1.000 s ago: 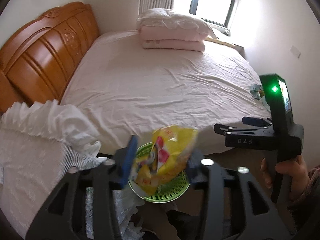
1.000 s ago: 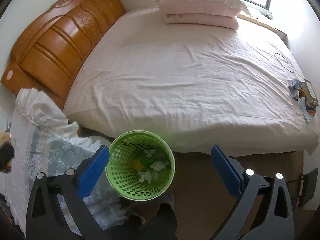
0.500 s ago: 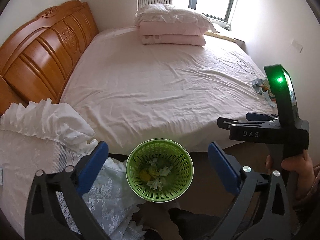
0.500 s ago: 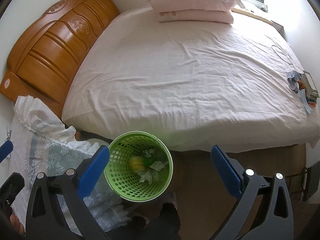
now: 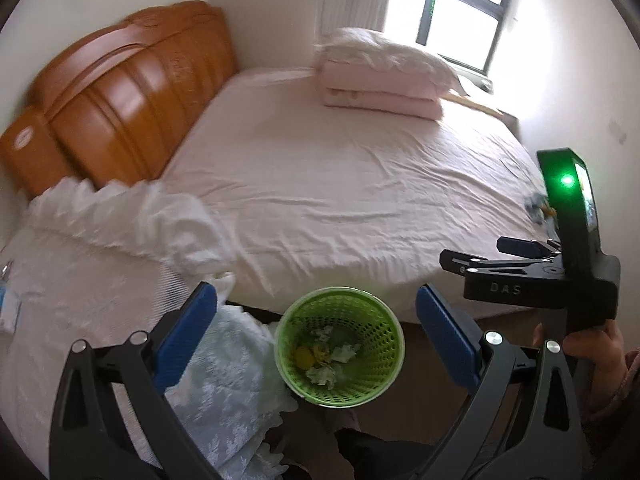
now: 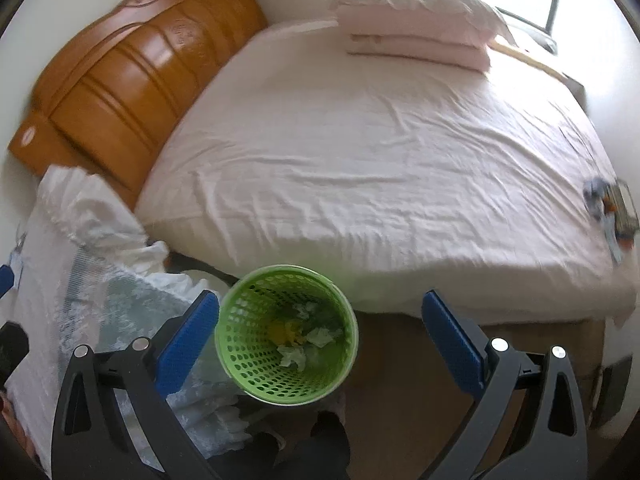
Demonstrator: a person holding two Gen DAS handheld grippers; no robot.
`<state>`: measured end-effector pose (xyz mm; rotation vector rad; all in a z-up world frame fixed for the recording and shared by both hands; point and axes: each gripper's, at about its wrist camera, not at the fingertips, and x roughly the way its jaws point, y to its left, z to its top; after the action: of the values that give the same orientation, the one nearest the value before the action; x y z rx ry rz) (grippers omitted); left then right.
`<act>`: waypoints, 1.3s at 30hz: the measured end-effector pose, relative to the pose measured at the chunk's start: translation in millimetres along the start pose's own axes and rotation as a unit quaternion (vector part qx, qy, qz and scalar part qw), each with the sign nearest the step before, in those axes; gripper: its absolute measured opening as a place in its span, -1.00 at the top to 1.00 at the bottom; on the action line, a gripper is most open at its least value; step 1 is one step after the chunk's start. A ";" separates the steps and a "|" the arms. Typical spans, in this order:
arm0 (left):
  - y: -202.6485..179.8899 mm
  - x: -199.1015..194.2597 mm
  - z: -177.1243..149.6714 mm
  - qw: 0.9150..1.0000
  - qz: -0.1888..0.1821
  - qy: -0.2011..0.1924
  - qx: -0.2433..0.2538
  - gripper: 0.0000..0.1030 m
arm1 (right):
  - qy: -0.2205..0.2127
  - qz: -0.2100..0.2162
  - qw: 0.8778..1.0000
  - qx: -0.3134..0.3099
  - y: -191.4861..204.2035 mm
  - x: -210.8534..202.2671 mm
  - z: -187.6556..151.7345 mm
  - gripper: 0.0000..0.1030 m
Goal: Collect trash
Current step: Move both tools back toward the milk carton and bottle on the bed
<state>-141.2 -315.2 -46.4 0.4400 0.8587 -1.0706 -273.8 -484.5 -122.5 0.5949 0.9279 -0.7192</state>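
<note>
The yellow wrapper now lies in the green basket point(image 5: 340, 344), released; left tool point(image 5: 316, 336) and right tool point(image 6: 320, 338) both gape wide, empty. More litter point(image 6: 610, 208) waits at three o'clock on the bed point(image 6: 380, 160).

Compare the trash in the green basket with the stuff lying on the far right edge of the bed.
The trash in the green basket is crumpled white paper plus something yellow; the items on the bed look blue-grey with orange, too blurred to identify. The first is binned; the second still lies on the sheet. Both grippers are open and hold neither.
</note>
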 end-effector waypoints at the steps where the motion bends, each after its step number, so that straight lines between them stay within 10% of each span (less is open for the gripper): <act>1: 7.0 -4.1 -1.2 1.000 0.007 -0.003 -0.010 -0.85 | -0.005 0.010 1.000 -0.014 12.6 -2.8 4.1 -0.95; 10: 110.7 -63.6 -37.4 0.985 0.114 -0.033 -0.129 -0.85 | -0.029 0.111 0.985 -0.127 130.8 -14.6 24.3 -0.95; 20: 217.4 -124.9 -114.7 0.933 0.223 -0.047 -0.279 -0.85 | 0.003 0.199 0.945 -0.260 275.7 -5.9 6.3 -0.95; 39: 319.5 -159.6 -154.4 0.888 0.284 -0.043 -0.358 -0.85 | 0.023 0.264 0.891 -0.367 477.6 19.7 -8.3 -0.95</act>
<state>50.4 23.4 -41.1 0.0005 0.9030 -0.1868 96.4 -186.3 -72.3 0.1616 0.9409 0.1580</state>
